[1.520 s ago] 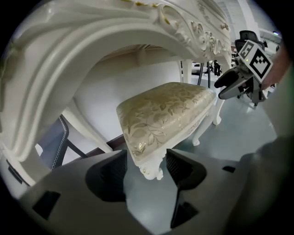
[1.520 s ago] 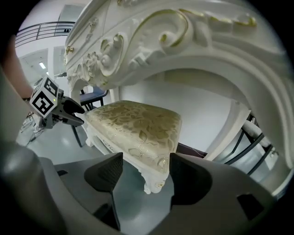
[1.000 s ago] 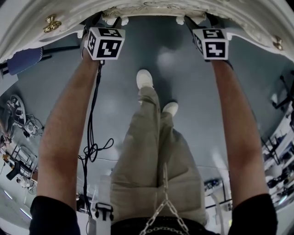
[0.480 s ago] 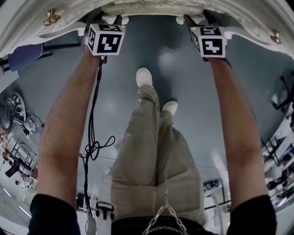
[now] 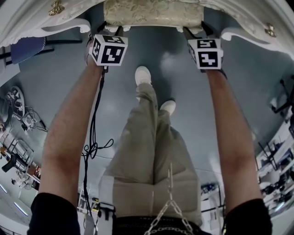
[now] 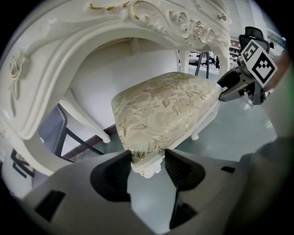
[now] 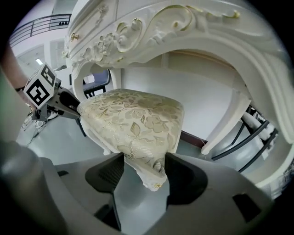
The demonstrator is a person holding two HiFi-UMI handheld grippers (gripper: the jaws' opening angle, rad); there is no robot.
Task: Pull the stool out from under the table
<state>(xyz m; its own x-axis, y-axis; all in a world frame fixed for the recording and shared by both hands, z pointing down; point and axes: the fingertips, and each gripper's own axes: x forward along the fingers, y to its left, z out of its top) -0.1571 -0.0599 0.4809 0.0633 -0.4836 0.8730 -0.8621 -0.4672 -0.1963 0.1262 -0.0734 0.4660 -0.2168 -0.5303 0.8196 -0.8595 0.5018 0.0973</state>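
Note:
The stool (image 5: 154, 13) has a cream floral cushion and white carved legs, and it stands half under the ornate white table (image 5: 41, 18). My left gripper (image 5: 110, 31) holds its near left corner. In the left gripper view the jaws (image 6: 146, 167) are closing, and both pads press on the stool's (image 6: 165, 110) corner. My right gripper (image 5: 195, 32) holds the near right corner. In the right gripper view its pads (image 7: 143, 172) clamp the corner of the stool (image 7: 133, 119). Each gripper also shows in the other's view: the right gripper (image 6: 239, 85) and the left gripper (image 7: 64, 103).
The table's carved apron (image 6: 151, 18) arches over the stool, with its legs (image 7: 225, 124) on either side. A blue chair (image 5: 25, 48) stands to the left and dark chair legs (image 7: 257, 137) to the right. The person's white shoes (image 5: 143, 75) stand on grey floor, and a black cable (image 5: 94, 147) hangs down.
The stool has slid out toward me from under the table, and more of its cushion shows. Both grippers came back with it.

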